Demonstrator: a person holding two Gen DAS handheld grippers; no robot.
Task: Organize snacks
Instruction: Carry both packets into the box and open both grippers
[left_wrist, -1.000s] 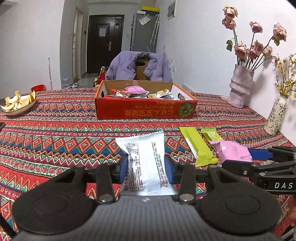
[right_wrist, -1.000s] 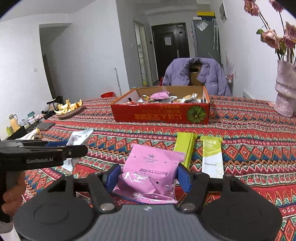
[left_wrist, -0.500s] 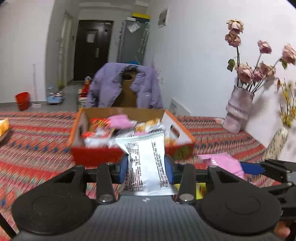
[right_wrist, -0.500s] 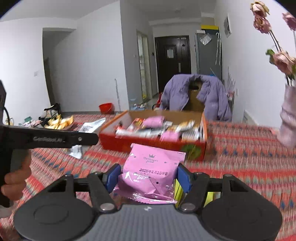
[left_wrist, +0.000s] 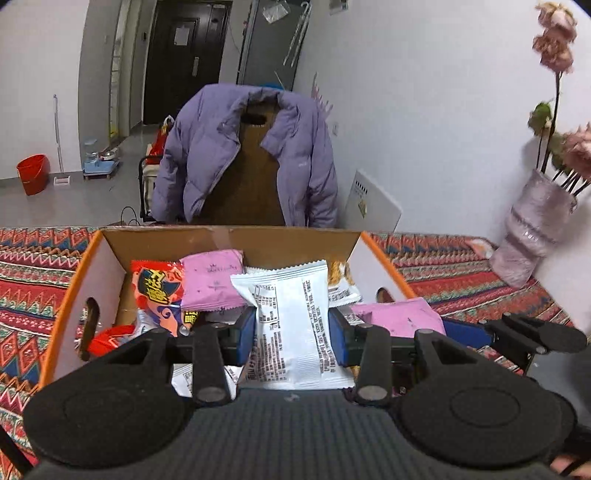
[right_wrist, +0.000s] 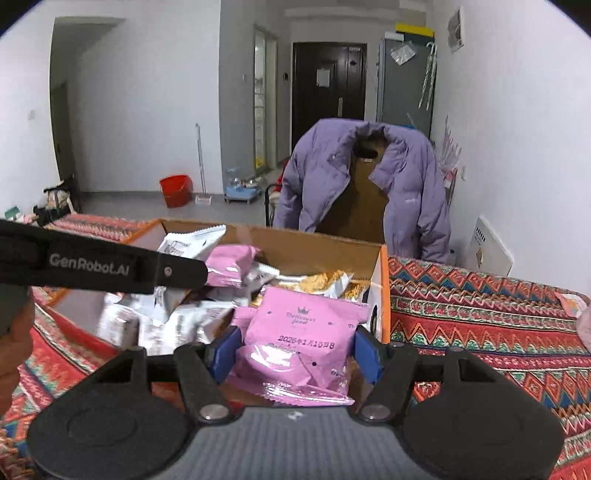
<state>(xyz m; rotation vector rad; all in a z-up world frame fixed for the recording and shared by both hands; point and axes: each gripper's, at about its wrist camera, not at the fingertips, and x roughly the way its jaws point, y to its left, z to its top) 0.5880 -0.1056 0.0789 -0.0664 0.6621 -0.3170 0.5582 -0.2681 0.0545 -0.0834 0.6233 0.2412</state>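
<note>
- Patterned red cloth covers the table, with white walls and a dark door at twelve o'clock beyond.
- Nearest in the left wrist view, the left gripper is clamped on a white snack packet printed with small black text, its serrated top edge pointing to twelve o'clock over the box.
- Nearest in the right wrist view, the right gripper pinches a pink snack pouch bearing a crown mark and a printed date, its lower end crumpled.
- Both packets hang above the open cardboard box, orange outside and white inside, which already holds a pink pouch, a red-orange packet and other wrappers.
- A second ago both packets were low over the bare cloth with the box far off at twelve o'clock; now the box fills the middle of each view.
- Only the left view shows the vase of pink flowers at three o'clock; only the right view shows the left gripper's side at nine o'clock, with blurred silver wrappers below.
- Farther back, a purple jacket drapes a chair, and a red bucket stands on the floor.
</note>
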